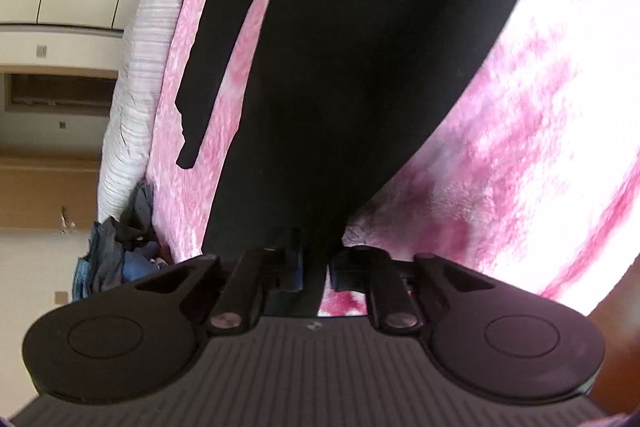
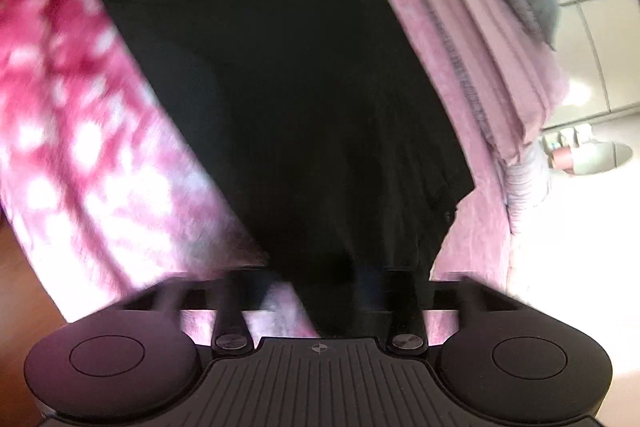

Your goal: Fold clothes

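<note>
black fabric fills the middle of both wrist views: a black garment point(image 1: 340, 67) is spread over a pink fleece blanket point(image 1: 520, 167) on what appears to be a bed, with one narrow part, a sleeve or a leg, lying apart along its left side in the left wrist view. a bundle of blue clothes point(image 1: 116, 259) is seen beside the bed's edge, and a pink pleated cloth point(image 2: 460, 39) lies beyond the garment in the right wrist view.

the left gripper point(image 1: 316, 263) is closed to a narrow gap on an edge of the garment, the cloth passing between its fingers. the right gripper point(image 2: 344, 291) is also drawn in on a bunched part of the garment; its fingertips are blurred and partly hidden by the fabric, so the pinch is judged rather than plainly seen.

the step in hand is judged to be a two-point carry of one edge, either to lay the garment flat or to bring it over into a fold; which one cannot be told. for a clean result, both held points are best kept level and equally taut, so that no slack gathers between them, and the edge is best lowered squarely onto the garment before either hold is let go.
</note>
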A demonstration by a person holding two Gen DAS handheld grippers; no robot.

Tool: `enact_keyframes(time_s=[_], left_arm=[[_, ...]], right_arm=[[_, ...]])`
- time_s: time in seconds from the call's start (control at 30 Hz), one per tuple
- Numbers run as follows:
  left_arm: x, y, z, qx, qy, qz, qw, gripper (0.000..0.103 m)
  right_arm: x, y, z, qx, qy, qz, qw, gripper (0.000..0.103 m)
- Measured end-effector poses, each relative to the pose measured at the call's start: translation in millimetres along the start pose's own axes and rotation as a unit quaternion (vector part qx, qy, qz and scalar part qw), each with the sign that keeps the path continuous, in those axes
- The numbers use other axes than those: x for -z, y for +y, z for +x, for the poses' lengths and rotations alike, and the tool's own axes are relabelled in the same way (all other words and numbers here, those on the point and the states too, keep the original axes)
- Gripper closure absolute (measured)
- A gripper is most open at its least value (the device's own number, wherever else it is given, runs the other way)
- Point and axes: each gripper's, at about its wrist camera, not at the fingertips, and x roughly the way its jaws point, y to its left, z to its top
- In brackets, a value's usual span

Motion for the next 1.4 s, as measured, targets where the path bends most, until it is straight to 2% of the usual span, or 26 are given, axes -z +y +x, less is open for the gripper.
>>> enact_keyframes(time_s=[0.13, 0.2, 0.37, 0.47, 0.6, 0.73, 0.83, 1.0, 1.13, 1.4], left_arm=[[-6, 32, -20, 0.007, -0.004, 0.0, 1.0, 0.098], [-11, 57, -32, 0.015, -0.01, 0.003, 0.9998, 0.098], [-43, 127, -18, 0.051, -0.013, -0.003, 0.9986, 0.098], [-61, 169, -9, 0.074, -0.015, -0.007, 0.9972, 0.098], [-86, 225, 2, 0.103, -0.017, -0.012, 0.9945, 0.098], [-111, 280, 13, 0.132, -0.02, -0.017, 0.9909, 0.098], [-132, 306, 46, 0.152, -0.022, -0.016, 0.988, 0.098], [-167, 322, 101, 0.188, -0.01, 0.024, 0.9819, 0.098], [-190, 325, 149, 0.207, 0.005, 0.037, 0.9775, 0.098], [-249, 299, 229, 0.22, 0.039, 0.064, 0.9726, 0.099]], right_arm=[[-6, -17, -14, -0.021, 0.008, 0.008, 1.0, 0.096], [-10, -34, -29, -0.024, 0.003, 0.008, 1.0, 0.097], [-25, -98, -67, -0.012, -0.014, 0.015, 1.0, 0.1], [-41, -138, -76, -0.003, -0.023, 0.012, 1.0, 0.1], [-80, -193, -46, -0.003, -0.017, 0.001, 1.0, 0.1], [-114, -230, -5, -0.016, 0.004, -0.017, 1.0, 0.1], [-137, -252, 27, -0.021, 0.019, -0.025, 0.999, 0.1], [-164, -272, 79, -0.031, 0.045, -0.021, 0.998, 0.1], [-175, -285, 121, -0.051, 0.056, -0.021, 0.997, 0.1], [-179, -302, 201, -0.116, 0.071, -0.029, 0.99, 0.1]])
